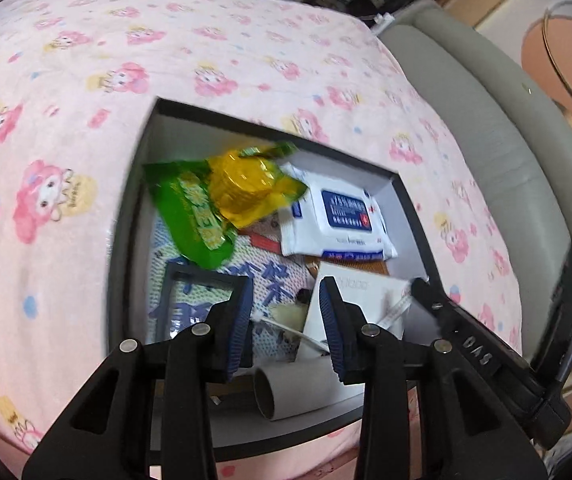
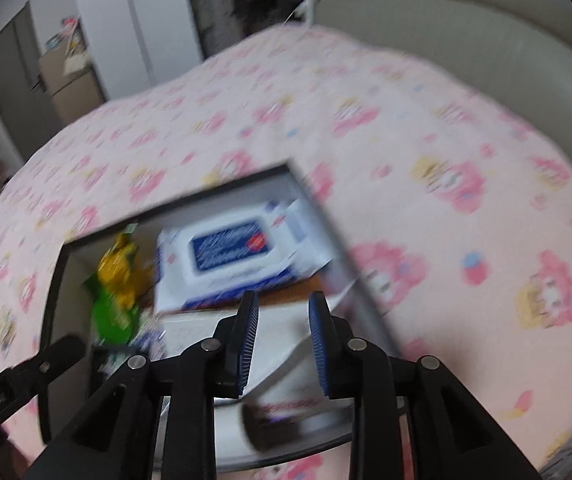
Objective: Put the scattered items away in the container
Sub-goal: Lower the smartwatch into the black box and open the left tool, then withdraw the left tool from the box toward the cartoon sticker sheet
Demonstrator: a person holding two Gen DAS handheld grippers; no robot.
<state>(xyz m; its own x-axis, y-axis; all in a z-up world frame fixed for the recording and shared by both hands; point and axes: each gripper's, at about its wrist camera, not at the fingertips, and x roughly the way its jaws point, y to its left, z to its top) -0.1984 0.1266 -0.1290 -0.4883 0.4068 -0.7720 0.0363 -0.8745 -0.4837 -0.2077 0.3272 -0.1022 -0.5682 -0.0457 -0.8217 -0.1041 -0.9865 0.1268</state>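
Evidently a drop has been made: the left gripper (image 1: 286,320) hangs over the container (image 1: 414,216) with jaws apart and empty, the right gripper (image 2: 281,344) likewise (snack bag (image 1: 189,212), wipes pack (image 1: 334,216) already inside). Next, I judge, both withdraw and hunt for strays on the pink sheet (image 1: 85,80).
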